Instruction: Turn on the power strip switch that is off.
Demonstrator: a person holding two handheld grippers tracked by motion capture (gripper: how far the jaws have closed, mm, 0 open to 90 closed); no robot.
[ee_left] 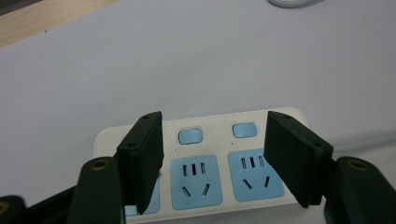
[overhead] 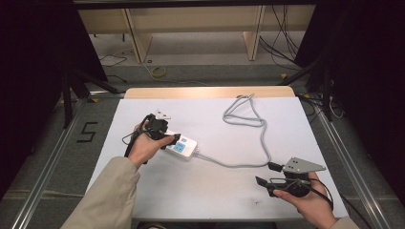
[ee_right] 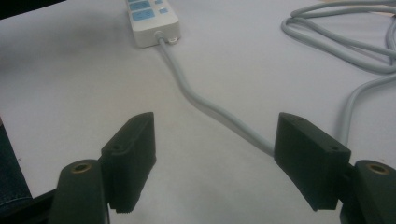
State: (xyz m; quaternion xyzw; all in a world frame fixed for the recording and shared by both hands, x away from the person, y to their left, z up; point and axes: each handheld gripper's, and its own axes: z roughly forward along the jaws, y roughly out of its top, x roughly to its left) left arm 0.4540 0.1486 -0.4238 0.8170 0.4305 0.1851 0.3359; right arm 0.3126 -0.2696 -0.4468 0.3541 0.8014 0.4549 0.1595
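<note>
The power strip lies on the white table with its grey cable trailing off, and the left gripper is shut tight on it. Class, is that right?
Not quite. The left gripper is open, its jaws wide apart over the power strip, as the left gripper view shows. The grey cable does trail across the white table.

I see a white power strip with light blue socket faces and two light blue switches above them, the slots dark. Its cord is pale grey, looping beyond the strip. My left tool has black jaws with brass-coloured eyelets; my right tool is black too, with a grey plate on top. The tabletop under the strip is white, with a light wood edge at its far side. Both sleeves are beige.
</note>
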